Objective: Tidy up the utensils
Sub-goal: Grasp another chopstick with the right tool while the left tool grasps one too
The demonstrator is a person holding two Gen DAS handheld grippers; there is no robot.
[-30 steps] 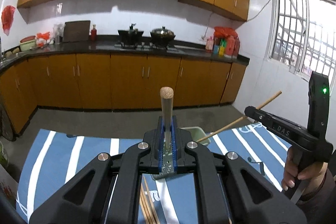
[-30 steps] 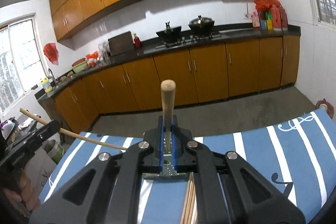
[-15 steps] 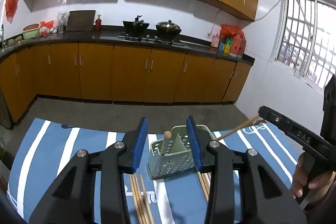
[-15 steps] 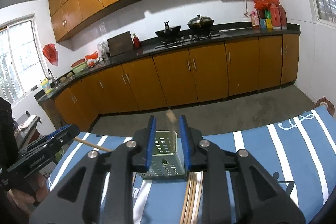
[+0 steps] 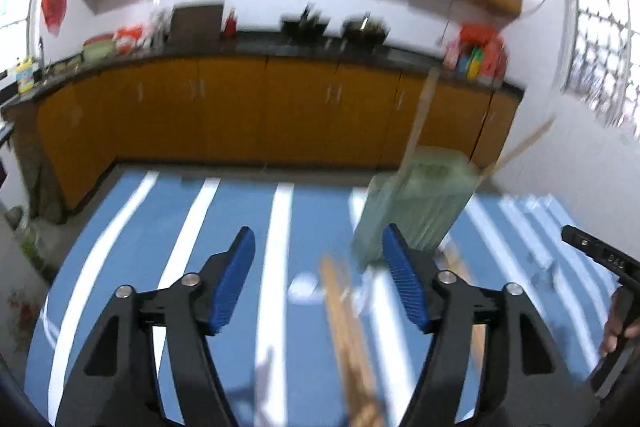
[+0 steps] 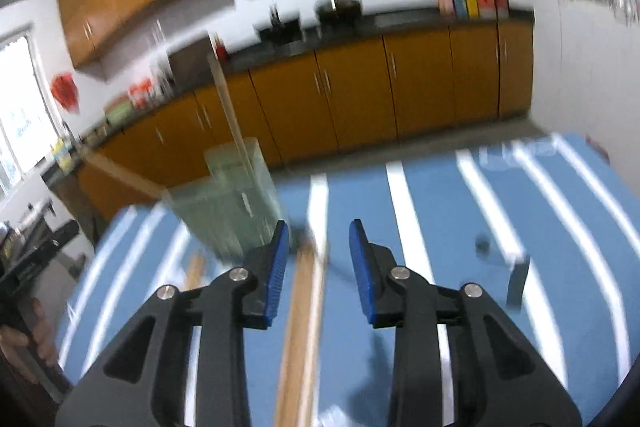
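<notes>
The pale green perforated plastic utensil basket (image 5: 416, 207) stands on the blue-and-white striped tabletop (image 5: 240, 219), two long wooden sticks (image 5: 420, 115) leaning out of it. More wooden chopsticks (image 6: 304, 327) lie flat just before it. The left tongs (image 5: 320, 275) gape wide, empty; the right tongs (image 6: 318, 259) are partly open, empty, both having just been opening.

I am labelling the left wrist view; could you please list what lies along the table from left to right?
Left gripper → loose chopsticks → green utensil holder → right gripper, at the right edge.
</notes>
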